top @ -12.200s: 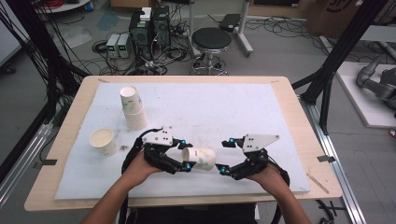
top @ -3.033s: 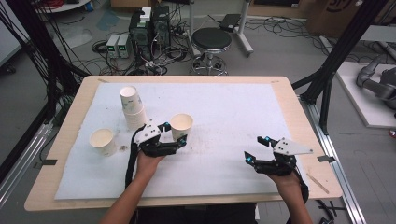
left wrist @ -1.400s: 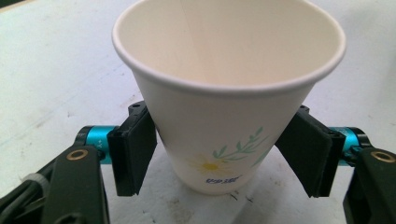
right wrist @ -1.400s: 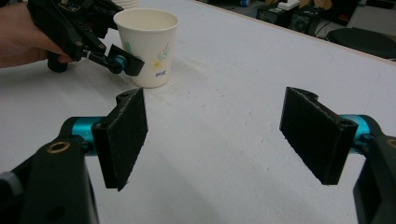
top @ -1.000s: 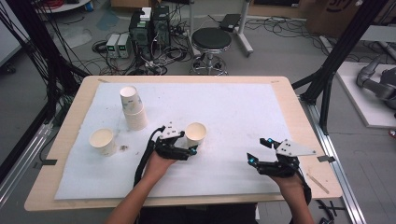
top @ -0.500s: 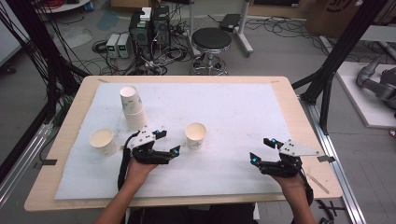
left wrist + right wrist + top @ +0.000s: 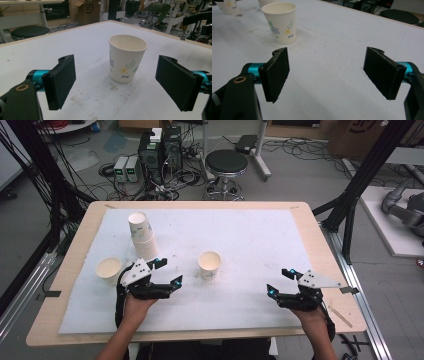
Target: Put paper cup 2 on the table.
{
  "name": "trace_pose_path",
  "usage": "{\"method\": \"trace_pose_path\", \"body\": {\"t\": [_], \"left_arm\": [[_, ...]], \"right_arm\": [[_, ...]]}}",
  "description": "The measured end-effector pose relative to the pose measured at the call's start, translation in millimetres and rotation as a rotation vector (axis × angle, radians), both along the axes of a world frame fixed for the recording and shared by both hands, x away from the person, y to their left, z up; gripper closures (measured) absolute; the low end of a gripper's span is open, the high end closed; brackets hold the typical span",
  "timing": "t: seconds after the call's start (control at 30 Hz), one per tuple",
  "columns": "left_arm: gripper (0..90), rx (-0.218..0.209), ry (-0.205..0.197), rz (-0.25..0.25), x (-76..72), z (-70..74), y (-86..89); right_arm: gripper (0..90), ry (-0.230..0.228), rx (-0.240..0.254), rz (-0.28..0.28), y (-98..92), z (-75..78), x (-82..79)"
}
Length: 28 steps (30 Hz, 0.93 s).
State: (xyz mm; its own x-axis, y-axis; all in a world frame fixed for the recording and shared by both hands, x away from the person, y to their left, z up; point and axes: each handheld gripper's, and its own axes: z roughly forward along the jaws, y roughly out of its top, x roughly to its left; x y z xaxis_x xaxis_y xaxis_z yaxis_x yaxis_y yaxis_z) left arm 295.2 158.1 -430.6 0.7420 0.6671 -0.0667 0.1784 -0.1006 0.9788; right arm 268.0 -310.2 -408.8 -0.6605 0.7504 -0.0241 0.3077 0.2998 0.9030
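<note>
Both grippers, left [image 7: 169, 272] and right [image 7: 279, 281], gape empty; left jaws just widened. Floral white paper cup [image 7: 209, 265] stands between them on my white-matted wooden desk [image 7: 300, 210]; black stool [image 7: 226, 162] beyond.

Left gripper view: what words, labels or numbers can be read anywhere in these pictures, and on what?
"SF": black mark on the cardboard box behind the table, partly readable.
Small blue print low on the flowered paper cup: too blurred to read.
Cardboard box at the high view's top right: dark printed mark, cut off and unreadable.
The stack of cups and the grippers show no legible text.
</note>
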Motion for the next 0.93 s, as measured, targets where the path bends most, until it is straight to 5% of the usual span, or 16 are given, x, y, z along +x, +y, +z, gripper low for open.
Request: {"method": "trace_pose_path", "body": {"t": [0.93], "left_arm": [[17.6,-0.007,-0.008,0.024,-3.1,0.0,8.0]], "right_arm": [[21.5,-0.001,-0.001,-0.005,3.6,0.5,-1.5]]}}
